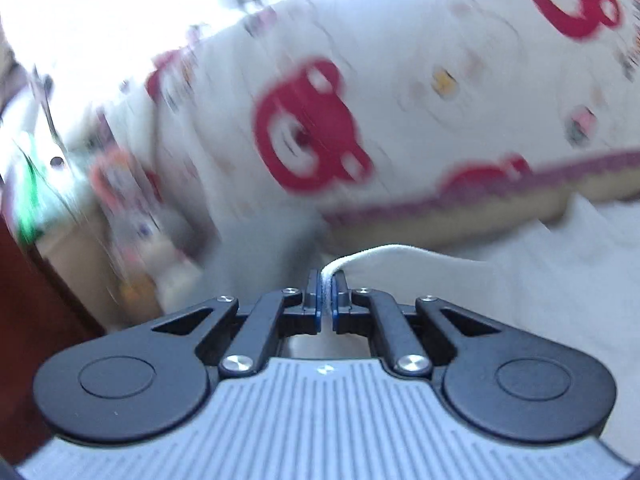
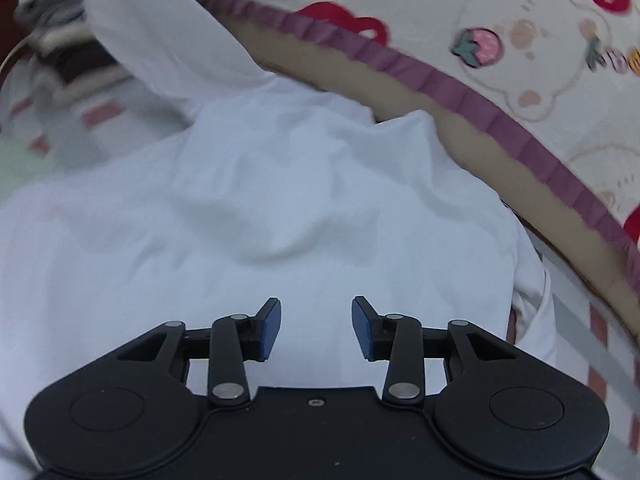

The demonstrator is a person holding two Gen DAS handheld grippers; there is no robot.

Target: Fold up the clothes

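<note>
Now left tongs (image 1: 327, 280) pinch the white garment's (image 2: 256, 208) hem; right tongs (image 2: 316, 328) gape above it.

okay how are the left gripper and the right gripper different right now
The left gripper is shut on an edge of the white garment; the right gripper is open with nothing between its pads, over the garment's flat part. The left wrist view is motion-blurred, the right mostly sharp. Both have black fingers with blue pads.
</note>
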